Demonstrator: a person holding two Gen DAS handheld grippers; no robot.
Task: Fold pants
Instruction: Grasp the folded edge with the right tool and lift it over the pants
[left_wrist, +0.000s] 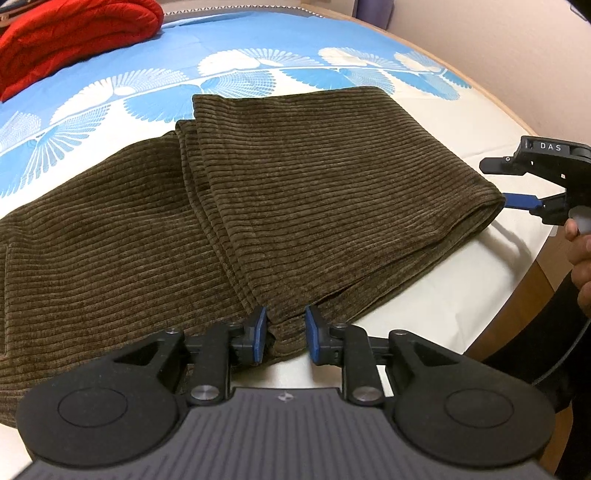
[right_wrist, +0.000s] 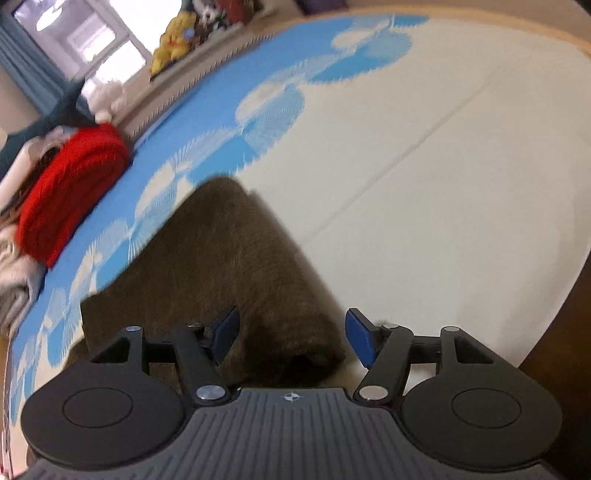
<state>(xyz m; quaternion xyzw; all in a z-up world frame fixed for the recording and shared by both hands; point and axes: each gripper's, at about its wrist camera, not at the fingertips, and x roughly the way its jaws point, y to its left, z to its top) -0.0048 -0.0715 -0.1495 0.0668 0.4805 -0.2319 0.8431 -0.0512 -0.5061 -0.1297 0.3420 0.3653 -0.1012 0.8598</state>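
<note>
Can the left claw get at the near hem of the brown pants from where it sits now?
Probably yes. The left claw sits right at the near edge of the pants, fingers apart with fabric between them and nothing blocking. The right claw is off at the far fold, clear of it.

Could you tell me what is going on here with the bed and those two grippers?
A person is folding brown corduroy pants on a bed with a blue and white sheet, using a handheld gripper in each hand. The pants are already doubled over. The left gripper sits at their near edge, jaws slightly apart around the hem. The right gripper, jaws open, is at the folded end. A red blanket lies farther back.
</note>
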